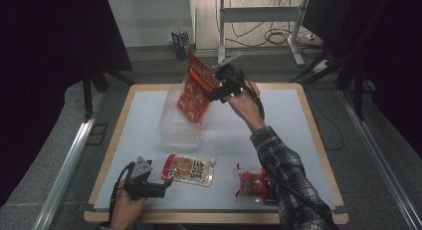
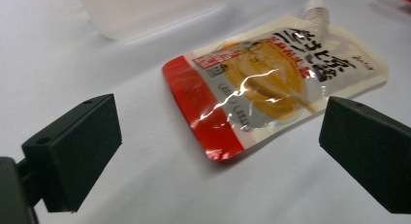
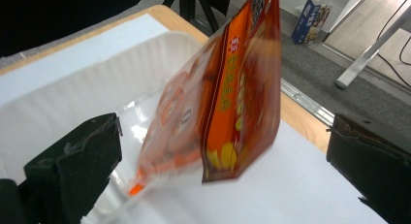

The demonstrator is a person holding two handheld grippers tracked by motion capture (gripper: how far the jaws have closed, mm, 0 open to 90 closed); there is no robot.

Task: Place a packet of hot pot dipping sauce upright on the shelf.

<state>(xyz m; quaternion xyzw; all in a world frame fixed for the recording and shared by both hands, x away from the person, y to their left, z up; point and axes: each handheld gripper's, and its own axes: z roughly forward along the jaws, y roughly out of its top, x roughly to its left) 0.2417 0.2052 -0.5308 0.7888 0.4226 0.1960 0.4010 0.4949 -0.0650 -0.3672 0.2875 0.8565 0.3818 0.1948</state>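
Hidden or cut off: the clear plastic tub (image 1: pixel 180 121) is see-through and hard to outline in the high view; the far part of it lies behind the orange snack bag (image 1: pixel 195 90). A checked sleeve (image 1: pixel 286 175) covers part of the red packet (image 1: pixel 251 182) at the near right of the bench (image 1: pixel 298 115).
Blur: in the right claw's view the orange snack bag (image 3: pixel 237 98) is smeared by motion; its print cannot be read there.
Right claw (image 1: pixel 211 85): jaws stand wide apart, and the bag hangs between them touching neither pad; no earlier state told. Whether anything bears the bag up cannot be told.
Snack bag, place: in the air, tilted, its lower end over the tub (image 3: pixel 97 88), not yet lying in it.
Left claw (image 1: pixel 166 182): jaws apart, low over the bench, empty, just beside the spout pouch (image 1: pixel 189 170).
Spout pouch: lies flat at the near middle of the bench, apart from both pads.
View differences: the left claw's view shows the pouch (image 2: pixel 271 83) close up, with its white spout, red end band and yellow picture; the high view gives only its outline and colours.
Writing: bold black East Asian characters on the pouch, too slanted for me to read. A blue carton (image 1: pixel 180 41) stands on the floor beyond the bench, its print too small.
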